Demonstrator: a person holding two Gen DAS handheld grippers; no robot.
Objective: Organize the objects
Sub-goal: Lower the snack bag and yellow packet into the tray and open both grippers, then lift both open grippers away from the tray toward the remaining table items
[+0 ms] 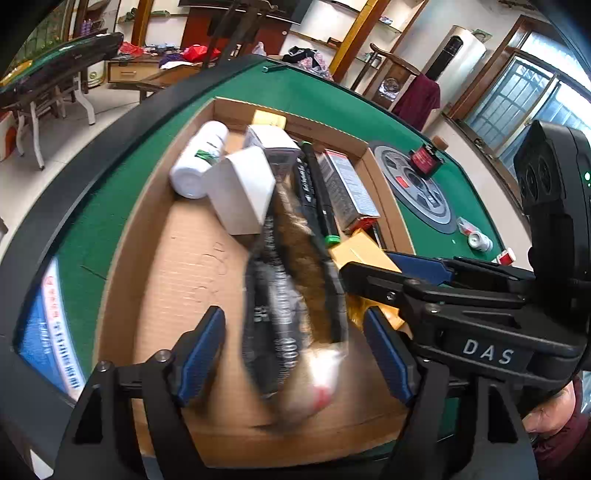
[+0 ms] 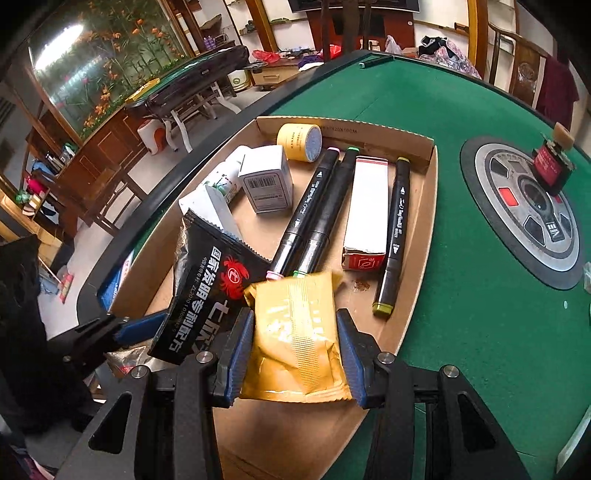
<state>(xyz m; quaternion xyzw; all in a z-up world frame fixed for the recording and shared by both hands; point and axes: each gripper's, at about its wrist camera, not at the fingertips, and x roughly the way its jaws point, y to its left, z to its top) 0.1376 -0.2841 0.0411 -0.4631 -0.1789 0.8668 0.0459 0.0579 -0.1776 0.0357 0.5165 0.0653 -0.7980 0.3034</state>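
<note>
Green felt is covering the worktop [image 2: 461, 258], with a cardboard tray [image 2: 424, 206] on it. Left tongs [image 1: 295, 354] are gaping around a blurry black packet [image 1: 291, 295]. Right tongs [image 2: 293, 354] are squeezing a yellow packet [image 2: 295, 339] over the tray.

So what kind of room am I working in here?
Likely a home living room or a small mahjong parlour: you're at a green-felt automatic mahjong table with its central control dial, a second such table stands behind, and wooden shelving lines the wall.
</note>
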